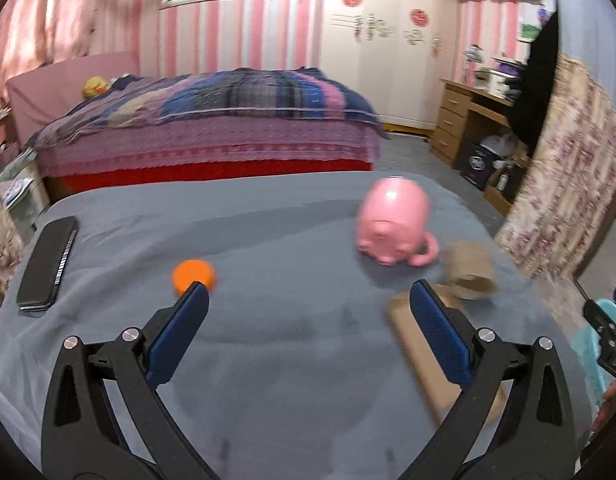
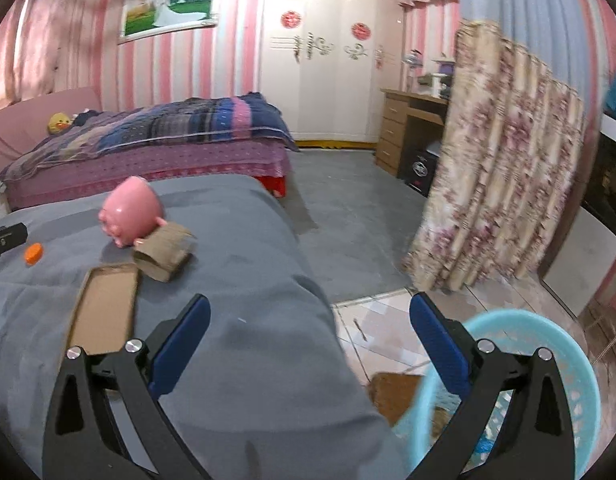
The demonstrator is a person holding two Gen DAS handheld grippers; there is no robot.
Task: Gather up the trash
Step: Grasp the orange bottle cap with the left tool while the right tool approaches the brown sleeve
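On the grey-covered table point(image 1: 291, 360) lie an orange bottle cap point(image 1: 193, 276), a flat brown cardboard tray point(image 1: 432, 364) and a crumpled brown paper tube point(image 1: 470, 270). My left gripper point(image 1: 310, 300) hovers open above the cloth, the cap by its left finger and the tray under its right finger. The right gripper point(image 2: 310, 314) stands open over the table's right edge, nothing between its fingers. A light blue plastic basket point(image 2: 548, 360) sits on the floor under its right finger. The tray point(image 2: 103, 312), tube point(image 2: 163, 254) and cap point(image 2: 33, 253) lie to its left.
A pink pig-shaped mug point(image 1: 394, 222) lies on its side beside the tube. A black phone point(image 1: 47, 264) rests at the table's left. Behind are a bed point(image 1: 211, 128), a wooden desk point(image 1: 464, 120) and a floral curtain point(image 2: 500, 168). A brown mat point(image 2: 396, 396) lies by the basket.
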